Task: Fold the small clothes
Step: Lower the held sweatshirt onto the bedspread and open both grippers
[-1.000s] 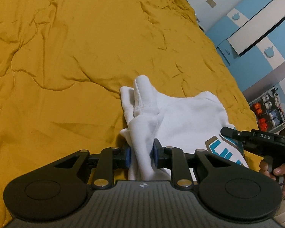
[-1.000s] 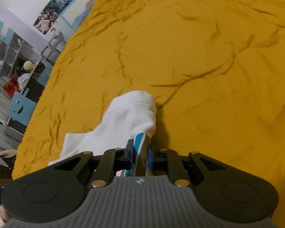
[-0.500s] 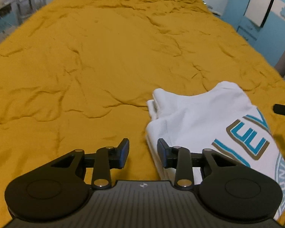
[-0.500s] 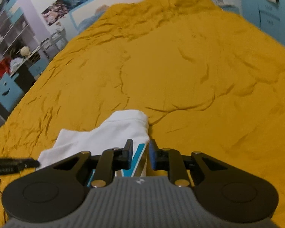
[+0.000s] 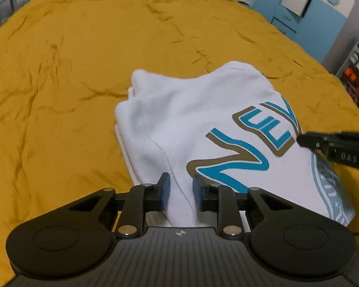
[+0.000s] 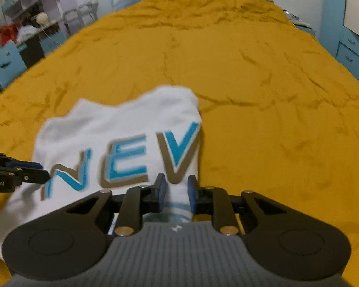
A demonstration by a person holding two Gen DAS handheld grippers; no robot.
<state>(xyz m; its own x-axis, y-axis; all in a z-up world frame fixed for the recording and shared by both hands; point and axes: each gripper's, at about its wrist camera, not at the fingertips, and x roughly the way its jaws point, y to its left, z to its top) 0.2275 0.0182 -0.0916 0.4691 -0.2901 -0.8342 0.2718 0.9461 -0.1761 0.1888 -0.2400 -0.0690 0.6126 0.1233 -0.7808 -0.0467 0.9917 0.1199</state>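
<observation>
A small white shirt (image 5: 184, 119) with blue and tan letters lies folded on the yellow bedspread (image 5: 71, 59). My left gripper (image 5: 180, 193) is open, with its jaws either side of the shirt's near left edge. My right gripper (image 6: 176, 193) is open over the shirt's (image 6: 122, 129) near right edge. Each gripper shows in the other's view: the right one (image 5: 335, 148) at the shirt's right side, the left one (image 6: 16, 174) at its left side.
The yellow bedspread (image 6: 263, 83) stretches far ahead and to both sides. Blue and white cabinets (image 5: 306, 4) stand to the right of the bed. Shelves and a desk (image 6: 19, 31) stand to the left.
Both grippers let go of the shirt and opened. The shirt, held up bunched a second ago, now lies flat and folded on the bedspread with its letters up.
</observation>
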